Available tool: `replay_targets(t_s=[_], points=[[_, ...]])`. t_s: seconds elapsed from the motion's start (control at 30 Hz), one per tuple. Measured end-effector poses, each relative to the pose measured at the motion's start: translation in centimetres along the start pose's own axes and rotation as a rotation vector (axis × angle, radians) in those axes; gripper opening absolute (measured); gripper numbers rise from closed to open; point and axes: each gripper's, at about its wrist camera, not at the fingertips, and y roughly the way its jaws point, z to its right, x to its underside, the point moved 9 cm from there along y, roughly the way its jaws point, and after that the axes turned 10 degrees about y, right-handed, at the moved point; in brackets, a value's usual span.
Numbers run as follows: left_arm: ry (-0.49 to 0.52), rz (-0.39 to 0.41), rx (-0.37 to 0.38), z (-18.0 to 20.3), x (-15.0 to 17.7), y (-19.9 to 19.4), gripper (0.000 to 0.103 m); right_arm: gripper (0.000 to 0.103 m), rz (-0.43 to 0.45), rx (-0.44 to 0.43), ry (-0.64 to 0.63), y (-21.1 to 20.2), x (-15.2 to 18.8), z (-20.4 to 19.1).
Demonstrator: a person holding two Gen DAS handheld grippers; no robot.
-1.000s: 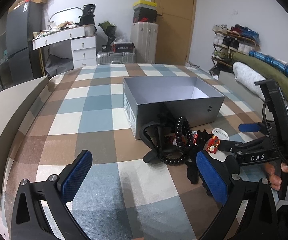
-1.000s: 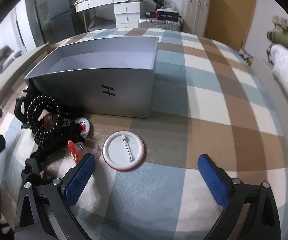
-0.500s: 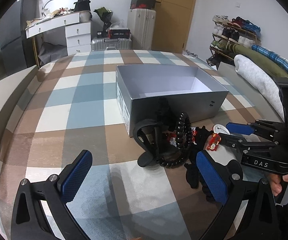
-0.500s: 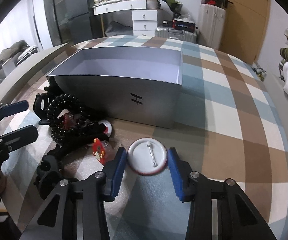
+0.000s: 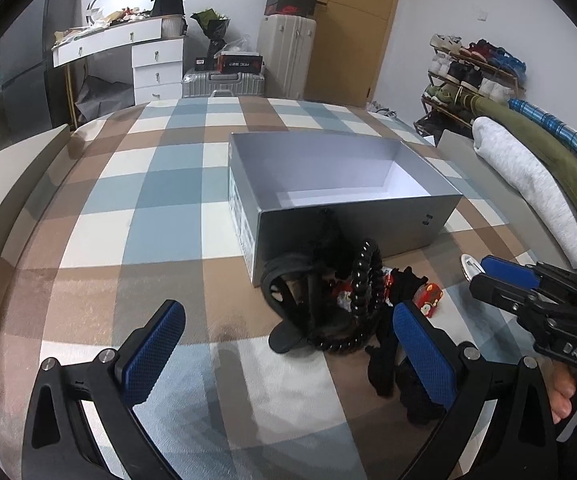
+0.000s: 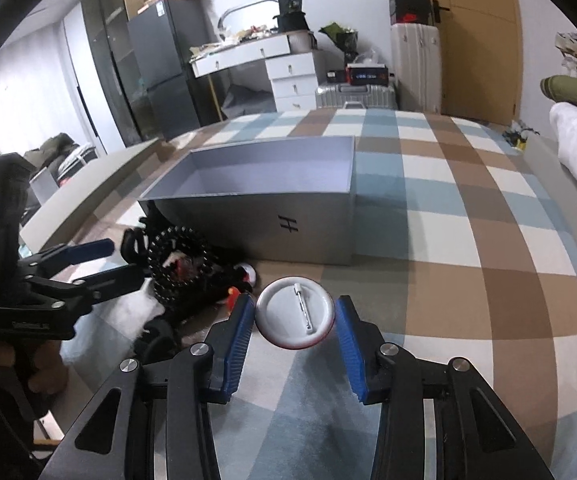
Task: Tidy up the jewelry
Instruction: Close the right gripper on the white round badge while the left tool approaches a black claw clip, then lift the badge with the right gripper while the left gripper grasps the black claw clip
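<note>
My right gripper [image 6: 294, 320] is shut on a round white pin badge [image 6: 295, 313] with a red rim, held back side up above the checked cloth. The open silver box [image 6: 272, 184] stands just beyond it and also shows in the left wrist view [image 5: 344, 196]. A pile of jewelry lies by the box's near left corner: a black bead bracelet [image 5: 362, 300], black bands and a small red charm [image 5: 428, 296]. My left gripper [image 5: 288, 344] is open and empty, hovering just before the pile. The right gripper [image 5: 500, 276] also shows in the left wrist view.
The checked cloth [image 5: 160, 216] covers the whole surface. Rolled blankets [image 5: 528, 176] lie along the right edge. A beige board [image 6: 88, 188] runs along the left edge. Drawers [image 5: 156, 68] and suitcases [image 5: 284, 56] stand at the back.
My right gripper closed on the white pin badge and lifted it off the cloth. My left gripper drifted slightly and stayed open.
</note>
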Motion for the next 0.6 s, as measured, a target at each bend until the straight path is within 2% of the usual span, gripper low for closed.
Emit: replay_targets(t_s=[0.07,0.17,0.33,0.47,0.6], points=[[0.0,-0.003,0.003,-0.1,0.0,0.1,0.095,0.041,0.005,-0.012,-0.005,-0.1,0.0,-0.3],[-0.027,-0.003,0.018,-0.5,0.2,0.0,0.093,0.041,0.003,-0.024,-0.011,-0.1,0.0,-0.7],[-0.065,0.039,0.013,-1.6,-0.2,-0.8,0.091,0.041,0.012,-0.037,-0.019,-0.4,0.0,-1.1],[-0.076,0.036,-0.004,-2.2,-0.3,-0.6,0.09,0.041,0.015,-0.038,-0.013,-0.3,-0.1,-0.8],[-0.059,0.001,-0.013,-2.1,-0.1,0.3,0.074,0.041,0.011,-0.046,0.003,-0.3,-0.1,-0.7]])
